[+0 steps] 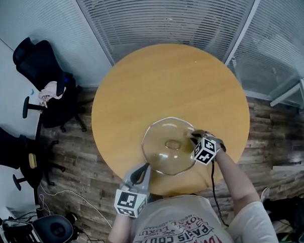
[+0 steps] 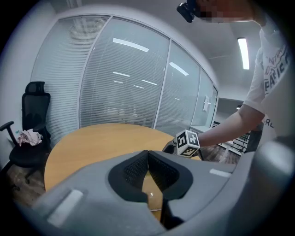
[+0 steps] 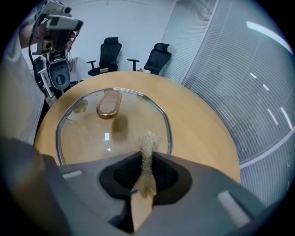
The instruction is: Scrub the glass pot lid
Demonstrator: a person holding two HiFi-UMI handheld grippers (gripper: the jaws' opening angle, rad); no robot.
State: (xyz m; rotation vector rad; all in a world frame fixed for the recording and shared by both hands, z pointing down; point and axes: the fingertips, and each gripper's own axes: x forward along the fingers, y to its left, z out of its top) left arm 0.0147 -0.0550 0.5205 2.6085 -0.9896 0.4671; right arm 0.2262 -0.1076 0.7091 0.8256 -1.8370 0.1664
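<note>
The lid [image 1: 161, 154] is seen low centre in the head view, on the table [image 1: 165, 77]. Its near rim is clamped by the left gripper [image 1: 144, 170]. A scourer [image 3: 147, 152] is pinched tight in the right gripper [image 1: 195, 137], at the lid's right edge.

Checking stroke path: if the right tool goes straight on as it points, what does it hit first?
Probably the glass lid, just inside its near rim: the scrub pad clamped in the right tool leads and points down at the glass, short of the handle. Contact can't be judged.
</note>
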